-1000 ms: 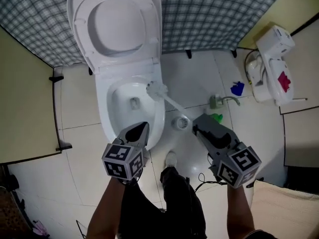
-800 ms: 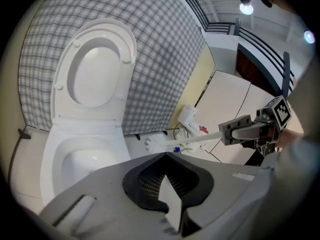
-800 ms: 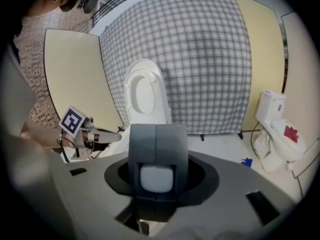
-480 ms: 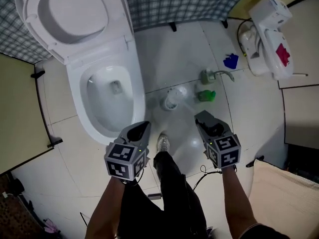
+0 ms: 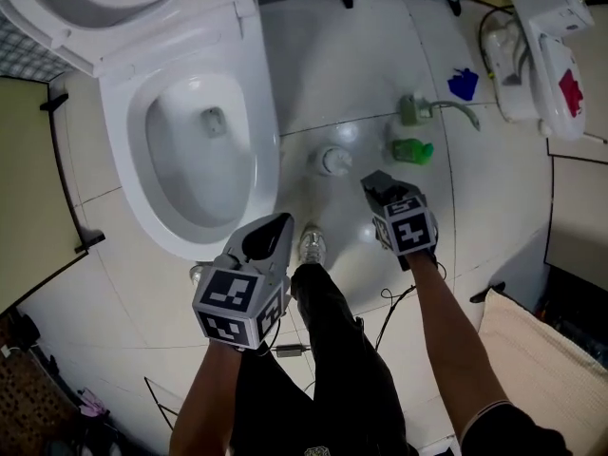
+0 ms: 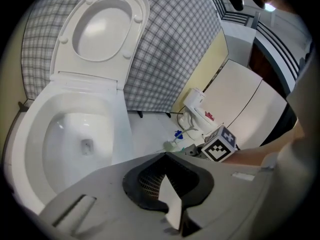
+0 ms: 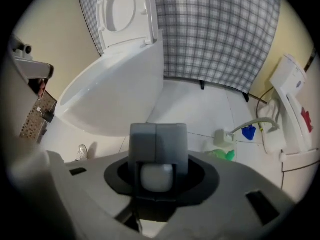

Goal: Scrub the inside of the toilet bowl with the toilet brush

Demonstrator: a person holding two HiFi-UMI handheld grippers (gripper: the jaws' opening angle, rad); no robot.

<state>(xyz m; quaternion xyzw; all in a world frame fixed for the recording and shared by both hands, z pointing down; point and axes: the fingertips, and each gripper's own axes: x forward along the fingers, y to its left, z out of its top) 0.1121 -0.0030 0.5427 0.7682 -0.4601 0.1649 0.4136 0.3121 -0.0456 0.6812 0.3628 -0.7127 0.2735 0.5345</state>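
The white toilet (image 5: 266, 150) stands at the upper left with seat and lid raised, its bowl bare; it also fills the left of the left gripper view (image 6: 30, 134). A white round brush holder (image 5: 332, 160) sits on the floor just right of it. My right gripper (image 5: 373, 183) points steeply down beside the holder. In the right gripper view it is (image 7: 156, 149) shut on the white rounded end of the brush handle (image 7: 156, 176). The brush head is hidden. My left gripper (image 5: 275, 224) hangs near the bowl's front rim, its tips together and holding nothing.
A green bottle (image 5: 411, 149), a grey-green hose fitting (image 5: 413, 109) and a blue object (image 5: 463, 84) lie on the tiles to the right. A white appliance (image 5: 546, 46) leans in the far right corner. The person's shoe (image 5: 312, 243) and a cable (image 5: 389, 312) lie between the grippers.
A second ago the brush head hung over the toilet rim. The right gripper has dropped toward the floor by the holder, and the brush head is out of sight. The left gripper sank a little.
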